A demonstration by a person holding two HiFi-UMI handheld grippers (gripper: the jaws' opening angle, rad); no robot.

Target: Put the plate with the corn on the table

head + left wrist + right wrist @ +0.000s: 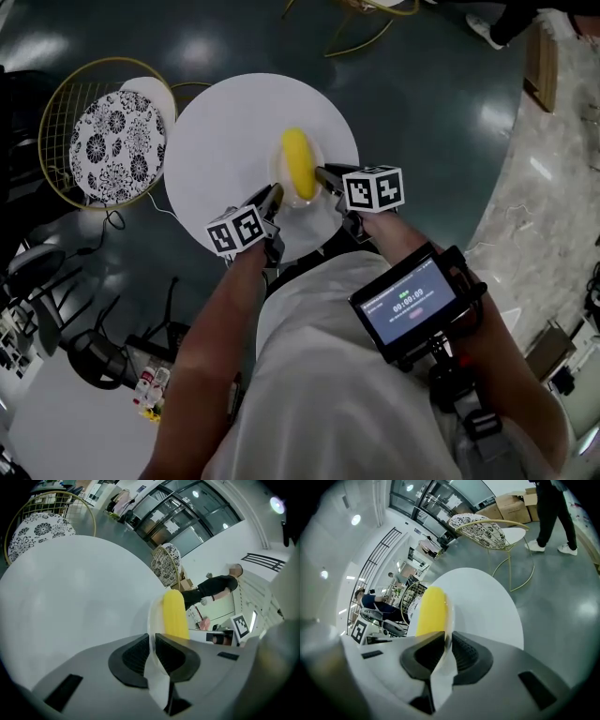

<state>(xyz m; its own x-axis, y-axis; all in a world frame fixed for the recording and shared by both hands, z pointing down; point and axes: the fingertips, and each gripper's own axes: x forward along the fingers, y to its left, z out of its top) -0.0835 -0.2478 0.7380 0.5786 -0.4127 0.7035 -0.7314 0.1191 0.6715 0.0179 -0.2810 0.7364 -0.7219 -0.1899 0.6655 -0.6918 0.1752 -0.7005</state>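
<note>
Left gripper and right gripper in the head view, two in all, clamped on the near-left and near-right rim of one plate bearing one yellow corn, over one round white table; resting or lifted, impossible to tell. Left gripper view: both jaws pinched tight on the plate's thin edge, corn just beyond. Right gripper view: same narrow pinch on the opposite rim, corn at left, table beyond.
</note>
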